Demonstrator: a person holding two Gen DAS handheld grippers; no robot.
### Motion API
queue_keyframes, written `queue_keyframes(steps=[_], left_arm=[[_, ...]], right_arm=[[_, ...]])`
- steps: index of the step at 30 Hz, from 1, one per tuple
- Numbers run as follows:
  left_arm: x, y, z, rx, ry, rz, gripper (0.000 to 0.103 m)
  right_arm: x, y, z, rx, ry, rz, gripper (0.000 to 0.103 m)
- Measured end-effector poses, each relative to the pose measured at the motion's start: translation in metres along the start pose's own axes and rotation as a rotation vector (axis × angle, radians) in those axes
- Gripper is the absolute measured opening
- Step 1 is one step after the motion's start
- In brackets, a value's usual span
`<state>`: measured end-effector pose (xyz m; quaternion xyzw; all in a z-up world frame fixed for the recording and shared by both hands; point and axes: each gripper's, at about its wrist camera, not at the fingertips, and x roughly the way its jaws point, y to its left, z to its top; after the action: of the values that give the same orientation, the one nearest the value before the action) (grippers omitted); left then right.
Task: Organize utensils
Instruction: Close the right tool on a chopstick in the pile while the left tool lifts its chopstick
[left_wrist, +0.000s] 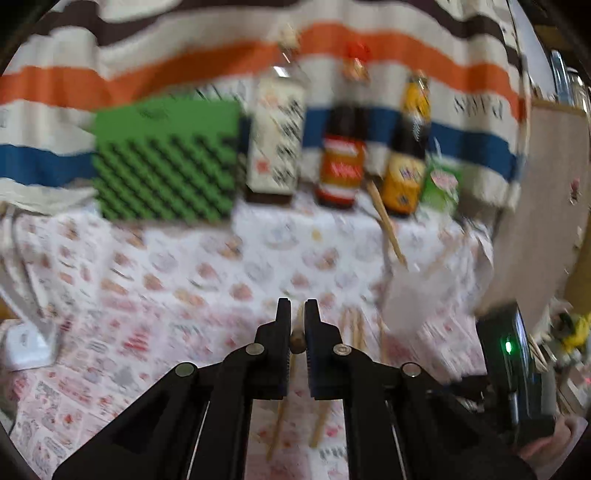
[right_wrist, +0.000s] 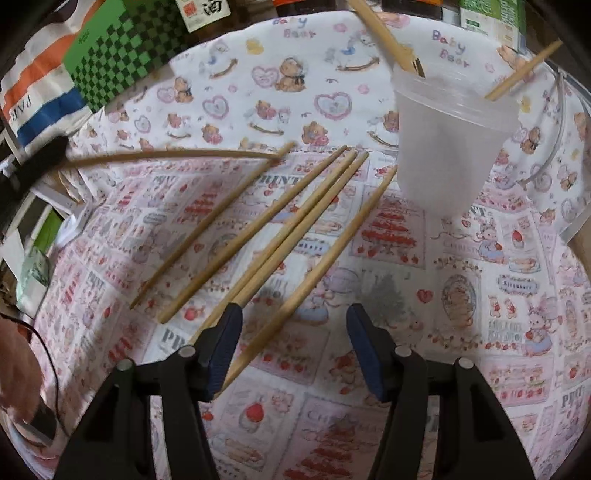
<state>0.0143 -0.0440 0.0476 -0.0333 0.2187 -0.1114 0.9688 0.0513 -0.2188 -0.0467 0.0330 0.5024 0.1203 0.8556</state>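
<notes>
Patterned cloth covers the counter (right_wrist: 480, 295), where my left gripper (left_wrist: 295, 314), jaws clenched on one chopstick (left_wrist: 297, 338), must carry it to the plastic cup (right_wrist: 450, 136), while my right gripper (right_wrist: 295, 343) hovers released over five loose chopsticks (right_wrist: 295, 221).

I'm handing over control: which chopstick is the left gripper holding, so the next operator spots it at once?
Start at the translucent cup on the printed cloth, then go left across the five loose chopsticks. The held chopstick lies crosswise above them, pinched in the left gripper.
</notes>
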Motion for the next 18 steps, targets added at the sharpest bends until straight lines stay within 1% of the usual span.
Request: queue_keyframes(steps=[2,3,4,5,6,7,8,10,13,16,17,18], left_arm=[[-0.005,0.001,0.001,0.015,-0.062,0.079,0.006],[-0.007,0.001,0.001,0.024,-0.09,0.113,0.006],[-0.01,0.002,0.001,0.028,-0.104,0.134,0.006],[-0.011,0.001,0.001,0.031,-0.112,0.145,0.006],[-0.012,0.002,0.0,0.029,-0.115,0.145,0.006],[-0.011,0.003,0.0,0.027,-0.112,0.139,0.006],[-0.012,0.002,0.0,0.03,-0.109,0.137,0.006],[-0.014,0.002,0.0,0.03,-0.115,0.147,0.006],[-0.016,0.004,-0.001,0.009,-0.122,0.134,0.006],[-0.021,0.007,0.002,-0.014,-0.15,0.115,0.006],[-0.023,0.007,0.002,-0.015,-0.154,0.119,0.006],[-0.024,0.008,0.002,-0.018,-0.16,0.126,0.006]], right_arm=[[0.001,0.001,-0.001,-0.009,-0.009,-0.022,0.046],[0.001,0.003,-0.002,-0.021,-0.014,-0.042,0.043],[0.001,0.004,-0.002,-0.031,-0.021,-0.058,0.036],[0.001,0.005,-0.003,-0.038,-0.027,-0.068,0.03],[0.001,0.007,-0.004,-0.047,-0.036,-0.085,0.027],[0.002,0.008,-0.005,-0.06,-0.045,-0.118,0.017],[0.002,0.008,-0.005,-0.073,-0.048,-0.137,0.013],[0.002,0.004,-0.003,-0.063,-0.046,-0.124,0.011],[-0.004,-0.009,0.002,0.004,-0.053,-0.08,0.007],[-0.024,-0.015,0.007,0.017,-0.135,-0.068,0.007],[-0.028,-0.015,0.007,0.019,-0.158,-0.066,0.007],[-0.038,-0.016,0.008,0.025,-0.199,-0.055,0.007]])
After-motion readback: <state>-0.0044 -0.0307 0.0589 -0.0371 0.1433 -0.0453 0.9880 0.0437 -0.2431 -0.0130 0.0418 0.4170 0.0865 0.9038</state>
